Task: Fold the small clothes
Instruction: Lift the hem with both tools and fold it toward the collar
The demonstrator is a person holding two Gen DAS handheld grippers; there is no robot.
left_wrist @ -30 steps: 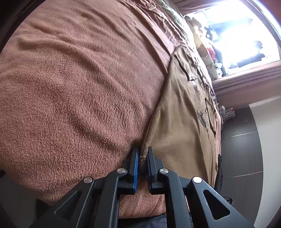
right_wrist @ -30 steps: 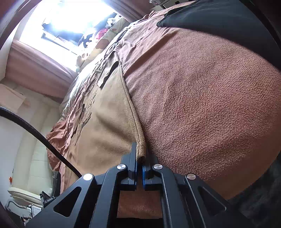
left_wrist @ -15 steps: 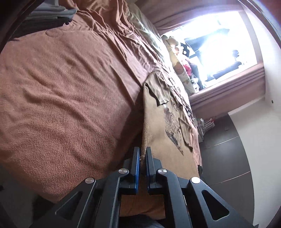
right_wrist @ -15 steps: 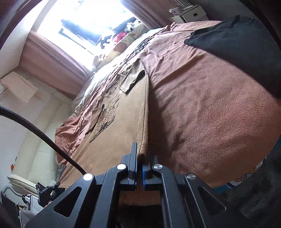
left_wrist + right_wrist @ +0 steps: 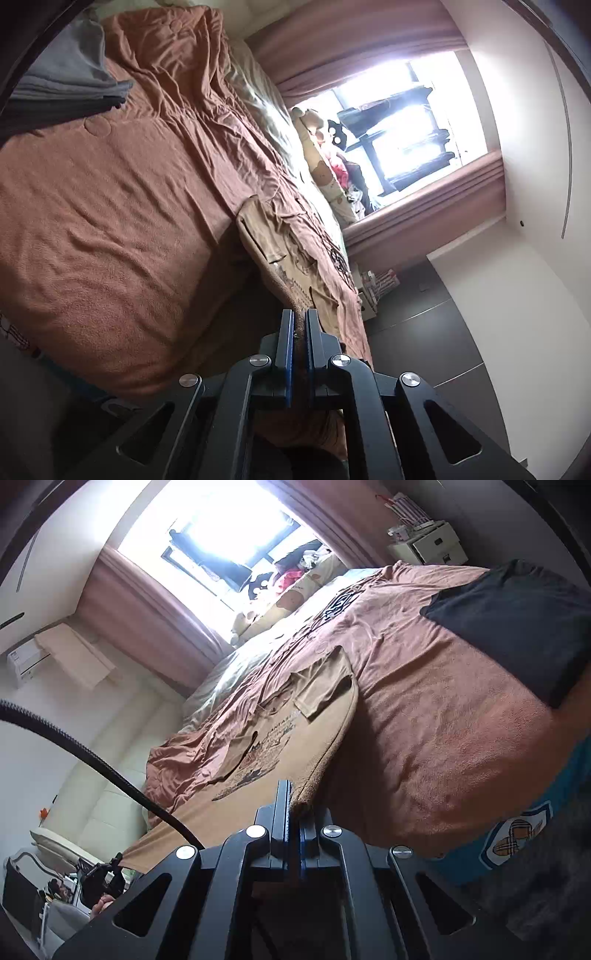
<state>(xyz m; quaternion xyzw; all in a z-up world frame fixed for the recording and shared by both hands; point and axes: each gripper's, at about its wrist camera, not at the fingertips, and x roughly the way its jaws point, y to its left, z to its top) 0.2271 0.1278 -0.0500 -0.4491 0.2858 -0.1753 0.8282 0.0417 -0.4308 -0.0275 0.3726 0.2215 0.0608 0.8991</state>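
Two fisheye wrist cams, each looking fwd along its own fingers, pitched slightly down, both rolled so the room sits tilted. Left cam: left hand-held gripper [image 5: 298,325] fills the bottom of the frame, very close; beyond it the bed [image 5: 110,229] runs away to the window [image 5: 399,122] at upper right. Right cam: right hand-held gripper [image 5: 293,805] at bottom, same closeness; bed [image 5: 443,720] to the right, window [image 5: 229,520] at top. Shared: tan shirt [image 5: 266,236] [image 5: 321,686] w/ print, seen from opposite sides, plus bed cover, window, curtains.
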